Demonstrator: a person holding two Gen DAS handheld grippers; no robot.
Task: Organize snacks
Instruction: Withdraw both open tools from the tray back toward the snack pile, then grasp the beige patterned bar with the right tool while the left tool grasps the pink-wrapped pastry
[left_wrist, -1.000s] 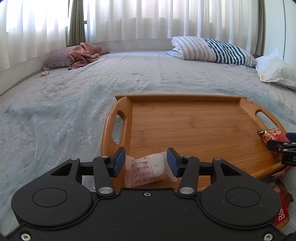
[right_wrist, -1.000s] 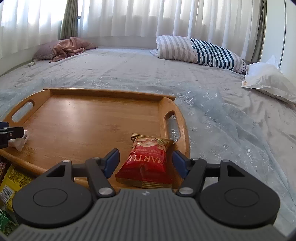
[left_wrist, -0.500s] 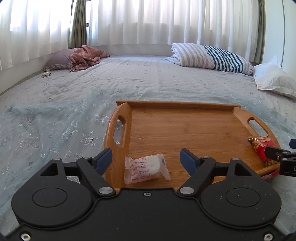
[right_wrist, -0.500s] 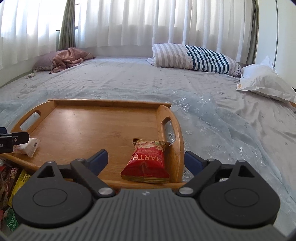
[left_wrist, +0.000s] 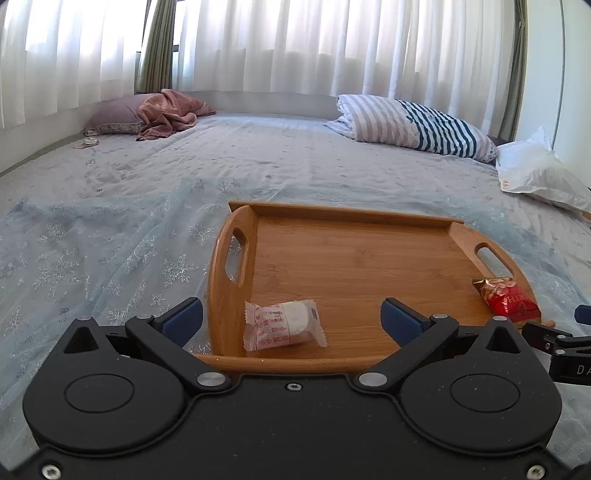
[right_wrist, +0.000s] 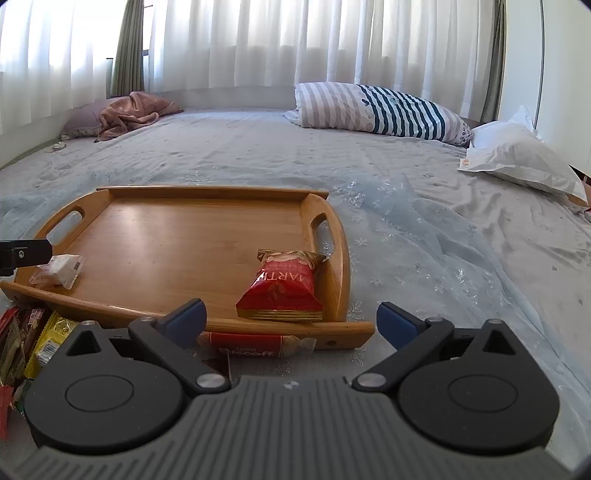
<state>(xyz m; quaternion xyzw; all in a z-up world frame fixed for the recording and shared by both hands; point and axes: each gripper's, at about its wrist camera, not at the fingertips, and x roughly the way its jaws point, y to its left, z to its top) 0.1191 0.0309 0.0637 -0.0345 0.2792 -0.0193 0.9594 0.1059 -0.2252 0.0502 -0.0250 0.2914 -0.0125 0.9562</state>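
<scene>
Your left gripper (left_wrist: 291, 317) hangs low over the near left corner of the tray (left_wrist: 351, 218), pointing forward and angled downward toward the bed (left_wrist: 110, 221). Its jaws are opening, spread wide, with the blue pads (left_wrist: 183, 319) clear of everything. The white packet (left_wrist: 282, 325) lies flat on the tray floor in the gap between them, touched by neither pad, close beside the tray's left handle.

Your right gripper (right_wrist: 290, 321) sits in a matching pose at the near right corner, also tilted downward, and its jaws are opening too, nothing pressed between the pads (right_wrist: 397, 321). The red bag (right_wrist: 282, 290) rests on the tray just ahead of the gap, leaning against the right handle wall, free of the pads.

Both grippers are level across, side by side; each one's tip shows at the edge of the other's view.

Outside the tray, a Biscoff bar (right_wrist: 255, 347) lies on the bed against the near rim, just in front of your right gripper. A pile of other snacks (right_wrist: 26, 343) sits on the bed by the near left corner. A striped pillow (right_wrist: 380, 110) lies far across the bed.
</scene>
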